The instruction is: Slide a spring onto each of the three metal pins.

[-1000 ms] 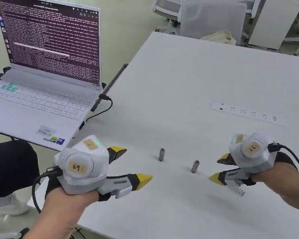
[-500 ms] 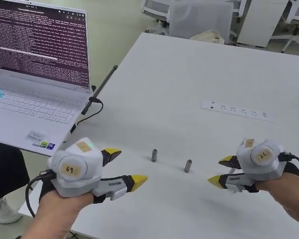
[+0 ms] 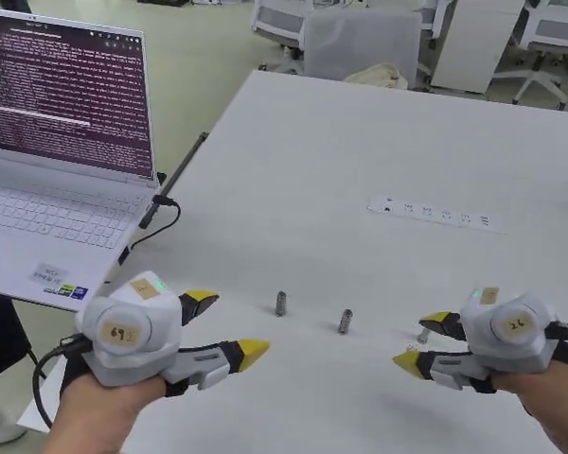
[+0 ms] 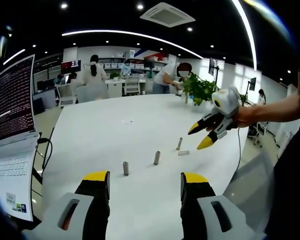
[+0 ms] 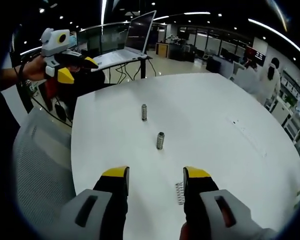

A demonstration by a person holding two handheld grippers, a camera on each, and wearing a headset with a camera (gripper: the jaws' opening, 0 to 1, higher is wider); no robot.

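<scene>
Spring lies on the table between the spread jaws of the right gripper; left gripper is spread too, empty.

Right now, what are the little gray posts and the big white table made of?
The posts look like metal: gray and slightly shiny. The table looks like smooth white laminate or painted board, faintly glossy; I cannot tell which.

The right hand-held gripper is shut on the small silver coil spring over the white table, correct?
No: the right hand-held gripper is open. The small silver coil spring lies loose on the white table between its jaws, as the right gripper view shows.
</scene>
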